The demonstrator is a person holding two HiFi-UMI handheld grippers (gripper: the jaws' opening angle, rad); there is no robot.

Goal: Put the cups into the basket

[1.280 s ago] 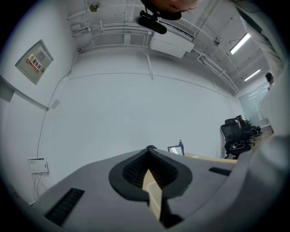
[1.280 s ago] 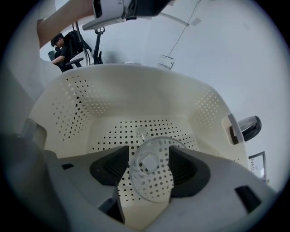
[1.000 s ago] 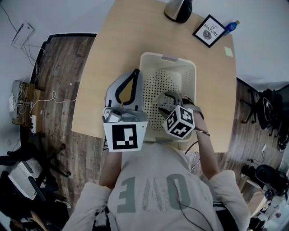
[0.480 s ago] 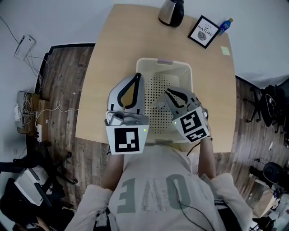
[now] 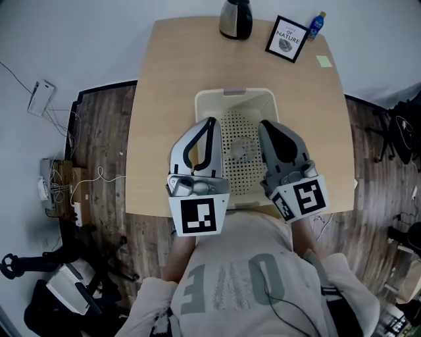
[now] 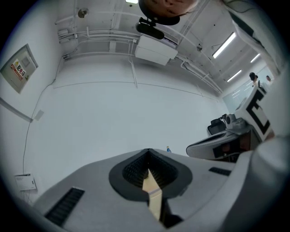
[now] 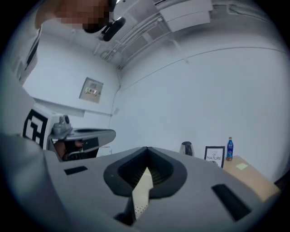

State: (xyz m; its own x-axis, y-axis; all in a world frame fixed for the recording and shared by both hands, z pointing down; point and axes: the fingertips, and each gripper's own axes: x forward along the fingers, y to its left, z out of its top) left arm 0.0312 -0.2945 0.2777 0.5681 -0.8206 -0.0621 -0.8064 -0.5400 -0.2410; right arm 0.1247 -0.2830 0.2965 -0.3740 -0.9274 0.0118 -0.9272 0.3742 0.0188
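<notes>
The cream perforated basket (image 5: 200,105) stands on the wooden table (image 5: 164,99), right in front of me. A faint clear shape, seemingly a cup (image 5: 243,147), lies on its floor. My left gripper (image 5: 210,121) hangs over the basket's left wall, jaws shut and empty. My right gripper (image 5: 265,124) hangs over the right wall, likewise shut with nothing held. In the left gripper view the left gripper (image 6: 148,152) points up at a white wall, its jaws meeting at the tip. The right gripper (image 7: 147,149) also shows its jaws meeting.
At the table's far edge stand a dark kettle (image 5: 235,18), a framed picture (image 5: 287,38) and a blue bottle (image 5: 316,25). A green sticky note (image 5: 323,61) lies near them. Wooden floor with cables surrounds the table.
The right gripper's jaws went from wide open inside the basket to shut, and it drew back toward the right wall. The left gripper shifted slightly right.
</notes>
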